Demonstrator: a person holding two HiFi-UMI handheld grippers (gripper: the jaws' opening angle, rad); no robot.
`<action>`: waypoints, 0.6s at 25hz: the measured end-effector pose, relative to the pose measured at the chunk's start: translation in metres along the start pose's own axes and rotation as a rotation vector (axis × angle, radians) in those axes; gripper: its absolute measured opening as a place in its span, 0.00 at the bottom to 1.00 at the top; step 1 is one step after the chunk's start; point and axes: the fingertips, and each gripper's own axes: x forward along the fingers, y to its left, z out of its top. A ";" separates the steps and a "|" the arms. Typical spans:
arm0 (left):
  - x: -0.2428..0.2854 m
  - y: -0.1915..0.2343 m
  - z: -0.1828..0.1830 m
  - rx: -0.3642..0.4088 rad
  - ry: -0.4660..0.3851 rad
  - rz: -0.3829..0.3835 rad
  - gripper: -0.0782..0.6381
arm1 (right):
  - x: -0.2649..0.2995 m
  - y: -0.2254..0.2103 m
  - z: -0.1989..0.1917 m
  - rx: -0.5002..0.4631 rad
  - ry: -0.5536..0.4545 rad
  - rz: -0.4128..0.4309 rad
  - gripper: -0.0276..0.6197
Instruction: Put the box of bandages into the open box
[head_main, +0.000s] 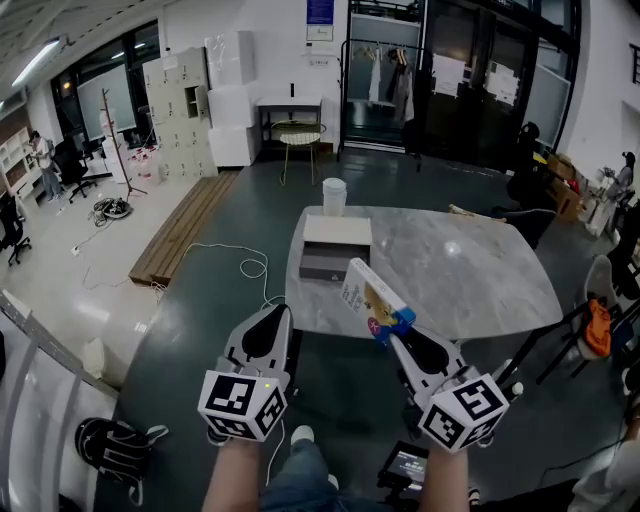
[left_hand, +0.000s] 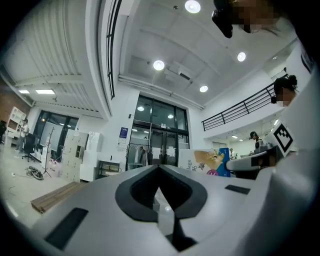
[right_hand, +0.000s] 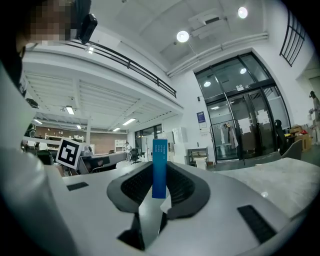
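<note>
The box of bandages (head_main: 370, 296), white with a blue end, is tilted up over the near edge of the marble table (head_main: 470, 270). My right gripper (head_main: 393, 326) is shut on its blue end; in the right gripper view the narrow blue edge (right_hand: 159, 167) stands upright between the pads. The open box (head_main: 336, 247), white with a grey front, sits on the table's left part, beyond the held box. My left gripper (head_main: 282, 310) hangs over the floor left of the table, shut and empty (left_hand: 159, 171). From the left gripper view the bandage box (left_hand: 210, 162) shows to the right.
A white cylindrical container (head_main: 334, 195) stands at the table's far edge behind the open box. A wooden pallet (head_main: 185, 235) and a white cable (head_main: 245, 265) lie on the floor at left. Chairs and bags (head_main: 600, 320) crowd the right side. A dark device (head_main: 405, 466) lies by my feet.
</note>
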 end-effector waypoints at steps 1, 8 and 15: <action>0.000 -0.002 -0.011 0.002 0.007 -0.004 0.12 | 0.000 -0.004 -0.009 0.004 0.004 -0.001 0.19; 0.042 0.025 -0.036 -0.015 0.067 -0.030 0.12 | 0.045 -0.034 -0.022 0.041 0.035 -0.017 0.19; 0.098 0.070 -0.050 -0.032 0.073 -0.025 0.12 | 0.107 -0.064 -0.026 0.031 0.058 -0.015 0.19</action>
